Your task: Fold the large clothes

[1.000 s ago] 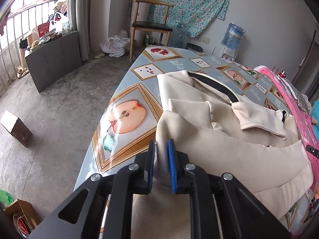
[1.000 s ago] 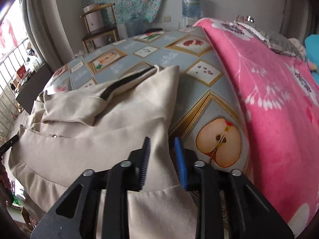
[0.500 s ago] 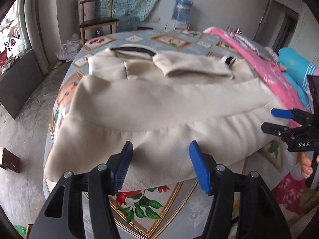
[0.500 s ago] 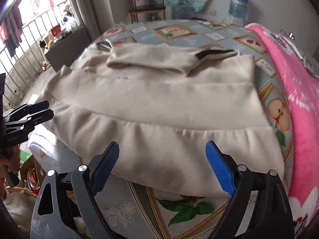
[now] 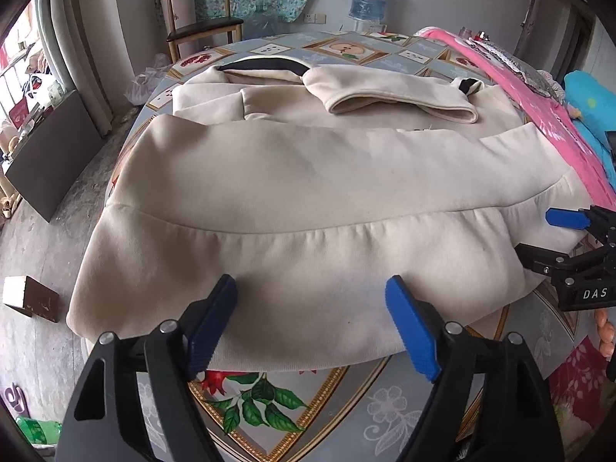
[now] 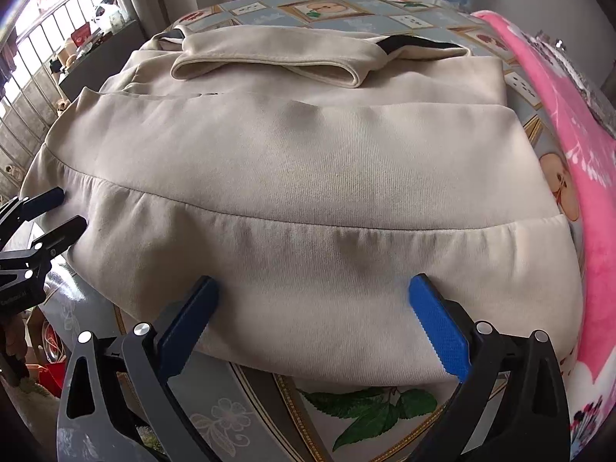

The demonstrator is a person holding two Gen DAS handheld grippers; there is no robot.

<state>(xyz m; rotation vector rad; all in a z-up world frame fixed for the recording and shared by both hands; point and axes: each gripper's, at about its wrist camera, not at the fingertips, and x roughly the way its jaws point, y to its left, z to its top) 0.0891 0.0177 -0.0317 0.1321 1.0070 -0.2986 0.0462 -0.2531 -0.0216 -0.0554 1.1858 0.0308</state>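
While lying folded across the fruit-print tablecloth [image 5: 338,48], with hem band draped toward six o'clock, cream sweatshirt [image 5: 308,192] sitting free of both claws. Starting at nine o'clock in the left wrist view: bare floor and a small brown box [image 5: 30,298] lying well apart from the table edge. Moving toward centre: left gripper [image 5: 310,321] hovering at six o'clock just over the hem, jaws having just been opening and now standing wide apart, blue pads flanking the band without pressing it, likely because a fold has been laid down and the cloth let go. Above, toward twelve o'clock: a sleeve [image 5: 400,98] lying crosswise over the body, tucked inward to keep the bundle narrow, dark collar lining showing beyond it. Reaching three o'clock: right gripper [image 5: 539,233] entering from the side near the hem corner, and a pink blanket [image 5: 539,115] running along the table's far side. Seen from its own camera, right gripper [image 6: 313,325] likewise having just been spreading, jaws fully apart at six o'clock over the hem, nothing clamped, with sweatshirt [image 6: 300,161] filling the middle. Judging from the layout, probably needing another fold to finish.
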